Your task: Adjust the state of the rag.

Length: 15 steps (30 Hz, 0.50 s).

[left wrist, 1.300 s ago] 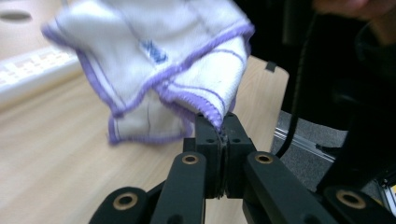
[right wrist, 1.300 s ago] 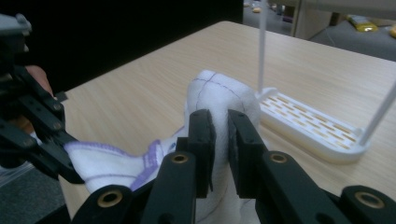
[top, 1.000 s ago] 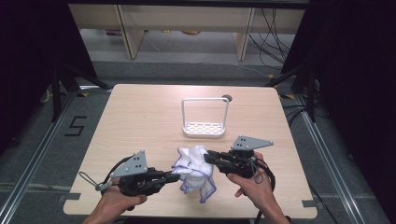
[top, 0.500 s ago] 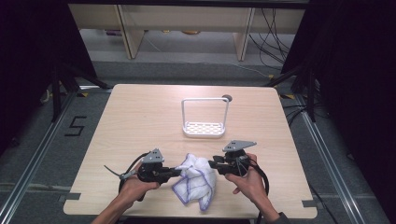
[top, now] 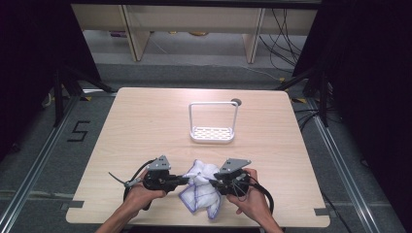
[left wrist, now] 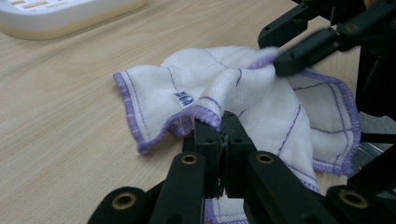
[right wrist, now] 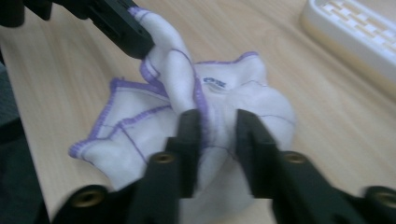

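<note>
At the table's [top: 145,121] near edge, white cloth [top: 201,187] bunched, left gripper [left wrist: 223,123] clamped tight on its hem, right gripper [right wrist: 217,126] just closing around a fold; spreading and folding likely left.

Light wood table [top: 145,126] sitting on grey floor [top: 48,150], "5" [top: 77,131] marked left of it. Pale shelving legs [top: 131,34] standing behind, cables [top: 286,29] trailing right. Dark drapes [top: 29,58] hanging on both sides.
</note>
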Motion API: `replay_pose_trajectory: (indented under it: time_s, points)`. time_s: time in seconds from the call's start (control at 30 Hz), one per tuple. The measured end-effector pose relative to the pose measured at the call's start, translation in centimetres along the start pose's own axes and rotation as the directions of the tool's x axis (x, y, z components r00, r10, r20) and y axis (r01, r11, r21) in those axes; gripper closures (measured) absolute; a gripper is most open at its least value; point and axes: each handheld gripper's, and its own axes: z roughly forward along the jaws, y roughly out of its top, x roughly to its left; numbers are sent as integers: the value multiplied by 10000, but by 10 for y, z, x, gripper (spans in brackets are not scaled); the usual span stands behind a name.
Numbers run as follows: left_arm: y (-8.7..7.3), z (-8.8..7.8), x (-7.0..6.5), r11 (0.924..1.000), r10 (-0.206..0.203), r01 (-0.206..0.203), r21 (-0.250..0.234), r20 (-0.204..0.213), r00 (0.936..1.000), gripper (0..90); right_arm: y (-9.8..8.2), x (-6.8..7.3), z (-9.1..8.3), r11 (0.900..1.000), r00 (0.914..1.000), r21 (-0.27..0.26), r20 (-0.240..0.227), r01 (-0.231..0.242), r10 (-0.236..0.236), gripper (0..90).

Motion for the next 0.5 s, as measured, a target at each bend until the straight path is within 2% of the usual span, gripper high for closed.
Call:
replay_pose_trajectory:
  time_s: [0.03, 0.07, 0.1, 0.13, 0.17, 0.2, 0.23, 0.27, 0.3, 0.33, 0.37, 0.4, 0.43, 0.47, 0.5]
  points:
    - [0, -1, 0, 9999, -46, 45, -110, -90, 9999, 870, 0, -3, -6, 9999, 9999, -118, -87, 72, -73, 827]
    - [0, -4, 1, 9999, -4, 1, -107, -223, 9998, 871, 0, -4, -12, 9993, 9999, -343, 48, 142, -140, 847]
    - [1, -6, 2, 9999, -10, 7, -153, -189, 9998, 871, 1, -7, -19, 9975, 9988, -553, 259, 431, -417, 853]
    - [1, -12, 5, 9998, 31, -38, -200, -334, 9994, 873, 2, -10, -31, 9969, 9978, -687, 560, 386, -348, 859]
    - [1, -12, 5, 9998, 31, -38, -200, -334, 9994, 873, 2, -14, -38, 9969, 9983, -766, 564, 199, -156, 860]
    - [2, -15, 8, 9994, -112, 96, -345, -476, 9988, 873, 0, -20, -44, 9961, 9972, -869, 740, 118, -54, 860]
    - [2, -15, 8, 9994, -112, 96, -345, -476, 9988, 874, 0, -20, -44, 9961, 9972, -869, 740, 118, -54, 860]
    - [3, -17, 14, 9993, -148, 121, -365, -730, 9972, 875, -5, -32, -50, 9952, 9940, -912, 996, -359, 450, 860]
    - [3, -17, 14, 9993, -148, 121, -365, -730, 9972, 875, -5, -32, -50, 9952, 9940, -912, 996, -359, 450, 860]
    - [3, -15, 21, 9997, -82, 63, -221, -901, 9959, 875, -14, -49, -48, 9911, 9893, -929, 1019, -953, 1047, 861]
    - [3, -15, 21, 9997, -82, 63, -221, -901, 9959, 875, -19, -57, -47, 9882, 9853, -948, 1102, -1200, 1302, 861]
    - [1, -11, 31, 9999, -131, 131, -9, -1274, 9918, 875, -27, -66, -43, 9792, 9756, -827, 1038, -1853, 1934, 860]
    - [1, -11, 31, 9999, -131, 131, -9, -1274, 9918, 875, -31, -69, -40, 9709, 9675, -818, 996, -2249, 2325, 860]
    - [-1, -5, 42, 9993, -345, 358, 62, -1504, 9880, 875, -37, -75, -35, 9612, 9570, -636, 962, -2684, 2736, 860]
    - [-1, -5, 42, 9993, -345, 358, 62, -1504, 9880, 875, -37, -75, -35, 9612, 9570, -636, 962, -2684, 2736, 860]
